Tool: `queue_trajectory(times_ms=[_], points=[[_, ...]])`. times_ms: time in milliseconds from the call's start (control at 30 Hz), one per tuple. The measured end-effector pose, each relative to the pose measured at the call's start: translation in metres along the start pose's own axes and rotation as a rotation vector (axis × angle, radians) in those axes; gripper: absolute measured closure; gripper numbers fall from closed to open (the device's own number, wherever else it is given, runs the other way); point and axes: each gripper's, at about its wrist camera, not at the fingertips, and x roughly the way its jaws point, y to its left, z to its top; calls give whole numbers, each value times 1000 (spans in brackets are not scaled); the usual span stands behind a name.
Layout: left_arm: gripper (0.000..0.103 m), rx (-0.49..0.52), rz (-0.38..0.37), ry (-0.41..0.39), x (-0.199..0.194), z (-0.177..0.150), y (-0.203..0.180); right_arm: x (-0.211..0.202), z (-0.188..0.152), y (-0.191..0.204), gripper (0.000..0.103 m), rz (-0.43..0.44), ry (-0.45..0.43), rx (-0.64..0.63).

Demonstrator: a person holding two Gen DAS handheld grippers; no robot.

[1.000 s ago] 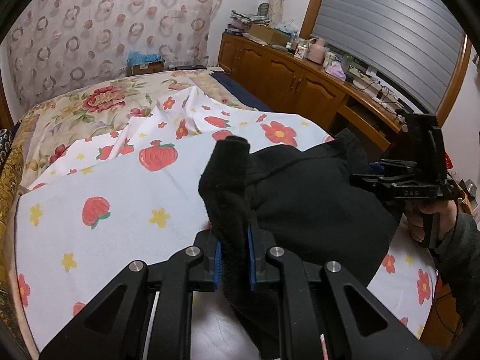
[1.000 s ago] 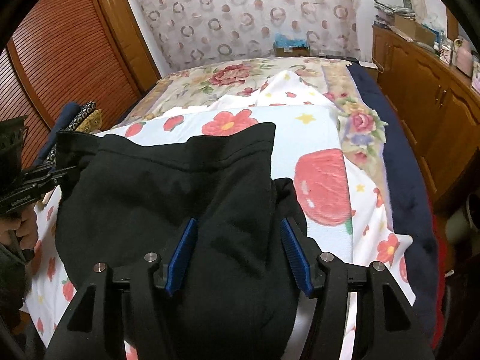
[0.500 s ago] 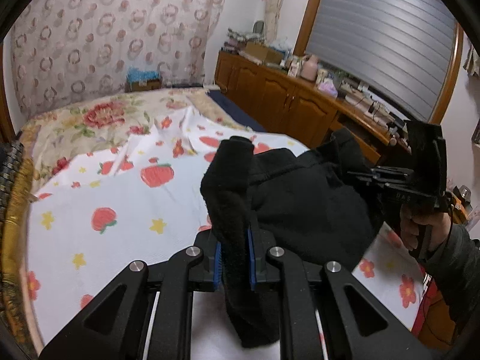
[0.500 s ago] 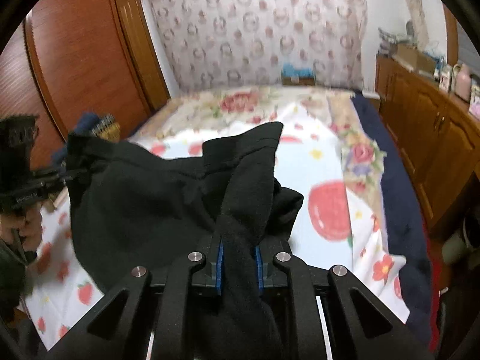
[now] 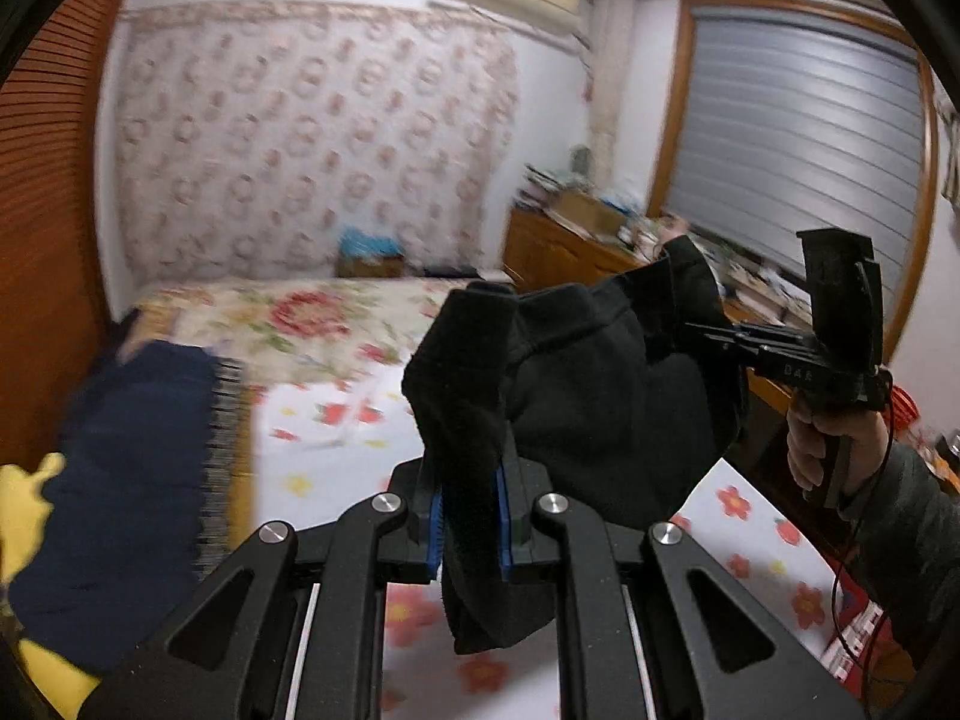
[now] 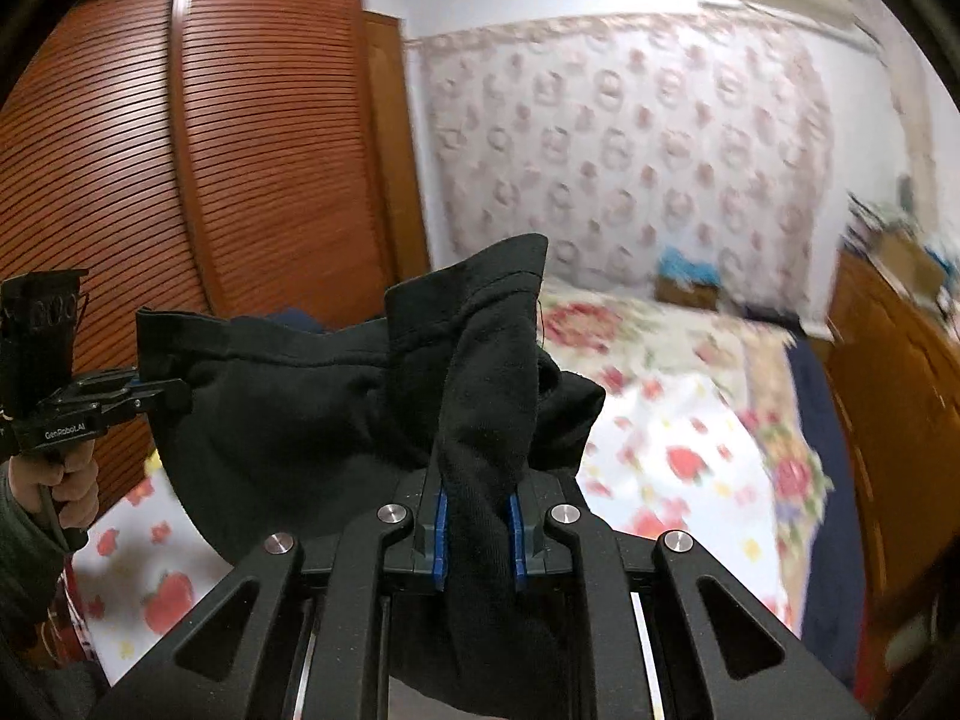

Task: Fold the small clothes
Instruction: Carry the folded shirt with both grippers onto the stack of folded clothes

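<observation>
A black fleece garment (image 5: 600, 396) hangs in the air between my two grippers, lifted off the bed. My left gripper (image 5: 471, 522) is shut on one corner of it, the cloth bunched between the blue pads. My right gripper (image 6: 479, 531) is shut on the other corner of the garment (image 6: 312, 402). The right gripper also shows in the left wrist view (image 5: 708, 333), at the right, pinching the cloth's far edge. The left gripper shows in the right wrist view (image 6: 162, 387), at the left.
The bed (image 5: 312, 420) with a strawberry and flower sheet lies below. Dark blue folded cloth (image 5: 132, 456) sits at its left edge. A wooden cabinet (image 5: 564, 252) with clutter runs along the right wall, and a slatted wardrobe (image 6: 180, 150) stands on the left.
Both grippers have risen and tilted up, lifting the black garment off the bed. The right gripper, open a second ago, has shut on the cloth. The views are blurred by motion.
</observation>
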Motion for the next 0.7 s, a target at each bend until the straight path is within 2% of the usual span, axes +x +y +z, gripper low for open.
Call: queue_trajectory(times_ms=[300,500,700], points=[[89,-133,216,-99,-59,-20,88,89,100,94,88,141,-5,-264],[89,-261,303,-105,-63,-50,142,180,152,148,88,202,41,-402],[89,-324,337,-96,-57,-72,165,260,179,191,88,224,93,-456]])
